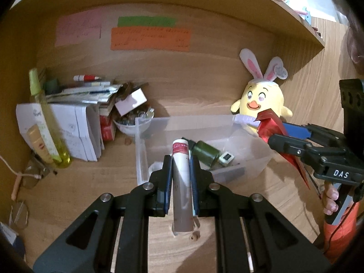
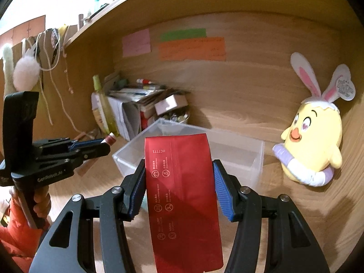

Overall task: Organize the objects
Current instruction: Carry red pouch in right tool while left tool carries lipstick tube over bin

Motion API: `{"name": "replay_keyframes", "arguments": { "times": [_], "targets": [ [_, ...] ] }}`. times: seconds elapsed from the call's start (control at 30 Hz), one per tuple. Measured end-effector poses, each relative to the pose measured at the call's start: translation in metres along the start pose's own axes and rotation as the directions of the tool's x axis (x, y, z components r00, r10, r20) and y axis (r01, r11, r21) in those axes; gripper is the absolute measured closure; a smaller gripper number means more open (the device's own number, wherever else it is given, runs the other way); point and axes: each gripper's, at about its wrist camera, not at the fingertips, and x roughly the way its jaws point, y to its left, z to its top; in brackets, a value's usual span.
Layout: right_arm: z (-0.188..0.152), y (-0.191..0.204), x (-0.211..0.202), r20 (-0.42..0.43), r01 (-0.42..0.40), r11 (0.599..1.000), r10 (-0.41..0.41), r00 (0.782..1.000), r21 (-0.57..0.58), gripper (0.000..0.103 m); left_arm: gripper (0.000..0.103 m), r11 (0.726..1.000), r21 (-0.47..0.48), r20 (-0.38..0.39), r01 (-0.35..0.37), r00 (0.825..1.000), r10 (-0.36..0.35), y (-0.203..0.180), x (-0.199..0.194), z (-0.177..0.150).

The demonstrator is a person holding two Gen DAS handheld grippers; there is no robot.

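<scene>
My left gripper (image 1: 180, 159) is shut on a white tube with a red label (image 1: 181, 173), held above the near edge of a clear plastic bin (image 1: 145, 145). Inside the bin lie a dark green bottle (image 1: 206, 152) and a small patterned cube (image 1: 226, 158). My right gripper (image 2: 179, 170) is shut on a flat red foil pouch (image 2: 182, 195), held in front of the same bin (image 2: 254, 159). From the left wrist view the right gripper (image 1: 276, 136) and its red pouch (image 1: 269, 125) hover at the bin's right side. The right wrist view shows the left gripper (image 2: 103, 142) with the tube tip (image 2: 110, 139).
A yellow chick plush with bunny ears (image 1: 261, 97) leans on the wooden back panel right of the bin. Left of the bin stand stacked papers and boxes (image 1: 77, 122), a bowl of small items (image 1: 134, 120) and a yellow-green bottle (image 1: 45, 118). A shelf (image 1: 273, 11) overhangs the desk.
</scene>
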Motion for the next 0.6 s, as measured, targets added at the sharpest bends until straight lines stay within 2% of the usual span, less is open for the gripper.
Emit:
{"name": "replay_keyframes", "arguments": {
  "times": [0.6],
  "targets": [
    [0.04, -0.036, 0.03, 0.013, 0.09, 0.996, -0.09, 0.996, 0.027, 0.051, 0.089, 1.0, 0.0, 0.001, -0.017, 1.0, 0.017, 0.005, 0.03, 0.03]
  ]
}}
